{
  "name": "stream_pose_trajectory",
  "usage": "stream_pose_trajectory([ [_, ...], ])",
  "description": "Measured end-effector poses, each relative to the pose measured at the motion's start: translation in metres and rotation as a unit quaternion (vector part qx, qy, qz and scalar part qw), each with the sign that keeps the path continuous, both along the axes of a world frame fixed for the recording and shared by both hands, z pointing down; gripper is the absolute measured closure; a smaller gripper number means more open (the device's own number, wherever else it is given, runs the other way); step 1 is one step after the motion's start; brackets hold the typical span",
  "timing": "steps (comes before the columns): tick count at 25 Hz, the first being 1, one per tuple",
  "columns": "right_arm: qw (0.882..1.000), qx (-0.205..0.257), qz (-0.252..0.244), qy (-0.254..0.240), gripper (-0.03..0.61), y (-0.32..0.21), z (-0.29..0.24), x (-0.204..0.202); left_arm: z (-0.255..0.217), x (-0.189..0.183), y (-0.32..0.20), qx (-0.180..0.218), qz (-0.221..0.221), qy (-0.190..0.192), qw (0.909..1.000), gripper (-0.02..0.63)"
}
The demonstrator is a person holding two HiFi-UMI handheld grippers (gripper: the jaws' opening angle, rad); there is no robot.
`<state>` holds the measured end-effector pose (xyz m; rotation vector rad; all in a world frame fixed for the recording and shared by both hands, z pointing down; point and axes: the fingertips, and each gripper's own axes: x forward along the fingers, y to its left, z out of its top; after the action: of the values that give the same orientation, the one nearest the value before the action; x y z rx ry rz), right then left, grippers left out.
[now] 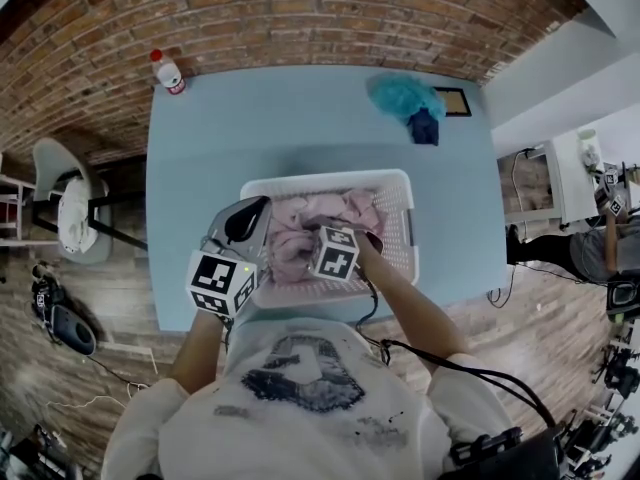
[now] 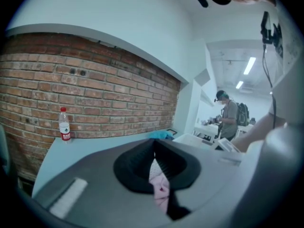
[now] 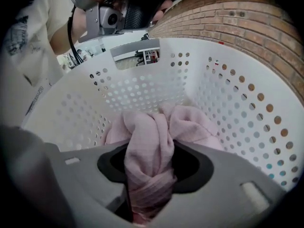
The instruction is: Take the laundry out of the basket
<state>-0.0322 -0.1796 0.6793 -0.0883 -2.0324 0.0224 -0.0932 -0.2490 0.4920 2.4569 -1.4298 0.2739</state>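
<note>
Left arm: reaches forward to the near left corner of the basket; the left gripper sits over that corner and points nearly level toward the brick wall.
Left gripper jaws: almost together, pinching a small fold of the pink laundry in the narrow gap of the left gripper.
Right arm: forearm slants in over the basket's near rim; the right gripper tips steeply down into the middle of the basket.
Right gripper jaws: the right gripper is partly closed and clamped on a twisted bunch of pink laundry.
Laundry place: pink laundry is heaped inside the basket, mostly in its left half.
Laundry axis: the gripped bunch is a rope-like twist running straight out from the jaws toward the basket's floor.
Basket axis: long side runs left to right, parallel to the near edge of the table.
Edges: perforated basket walls rise on every side of the right gripper.
Open room: bare tabletop lies beyond the basket's far rim; a bottle stands far left of it, a blue cloth far right.
</note>
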Motion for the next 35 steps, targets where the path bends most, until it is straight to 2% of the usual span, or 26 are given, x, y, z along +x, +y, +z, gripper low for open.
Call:
stream_pose_trajectory([
  [8, 0.999, 0.008, 0.037, -0.03, 0.422, -0.006, -0.016, 0.01, -0.006, -0.005, 0.007, 0.005, -0.002, 0.003, 1.0, 0.622],
  [14, 0.995, 0.004, 0.08, -0.061, 0.437, -0.013, -0.038, 0.016, -0.008, -0.007, 0.01, 0.006, -0.001, 0.005, 1.0, 0.622],
  [25, 0.973, 0.005, 0.182, -0.138, 0.439, -0.021, -0.084, 0.02, -0.025, -0.022, 0.017, 0.028, -0.006, -0.004, 0.9996, 0.621],
  [29, 0.961, 0.024, 0.219, -0.166, 0.44, -0.026, -0.103, 0.023, -0.032, -0.032, 0.021, 0.037, -0.01, -0.007, 0.9992, 0.622],
  [35, 0.922, 0.041, 0.304, -0.236, 0.442, -0.031, -0.144, 0.027, -0.041, -0.049, 0.026, 0.051, -0.012, -0.006, 0.9986, 0.622],
])
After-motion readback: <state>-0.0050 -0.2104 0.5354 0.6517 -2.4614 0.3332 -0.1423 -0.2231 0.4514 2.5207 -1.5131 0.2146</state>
